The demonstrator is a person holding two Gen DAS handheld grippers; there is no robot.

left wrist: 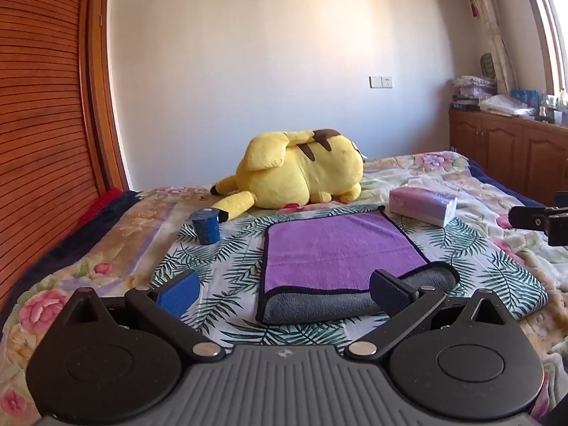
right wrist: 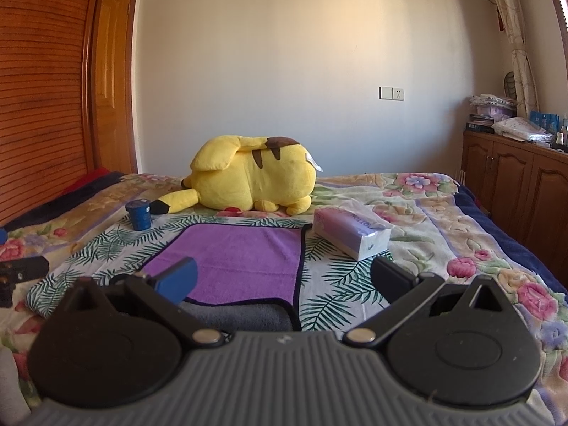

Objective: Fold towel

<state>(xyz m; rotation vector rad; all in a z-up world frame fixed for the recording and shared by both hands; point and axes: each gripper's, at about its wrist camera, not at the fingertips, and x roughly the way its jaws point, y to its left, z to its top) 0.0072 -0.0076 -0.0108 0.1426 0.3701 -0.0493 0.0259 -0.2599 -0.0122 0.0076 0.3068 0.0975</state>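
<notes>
A purple towel (left wrist: 337, 248) with a grey underside and black trim lies on a leaf-print cloth (left wrist: 227, 266) on the bed. Its near edge is folded over, so a grey band (left wrist: 319, 305) shows. My left gripper (left wrist: 284, 293) is open and empty, just short of the towel's near left part. In the right wrist view the towel (right wrist: 241, 259) lies ahead and to the left. My right gripper (right wrist: 284, 277) is open and empty, over the towel's near right corner. The right gripper also shows at the right edge of the left wrist view (left wrist: 539, 218).
A yellow plush toy (left wrist: 301, 170) lies behind the towel. A blue cup (left wrist: 206, 227) stands to the towel's left. A tissue pack (left wrist: 422, 206) lies at its far right. Wooden wardrobe (left wrist: 42, 124) on the left, wooden cabinet (left wrist: 507, 149) on the right.
</notes>
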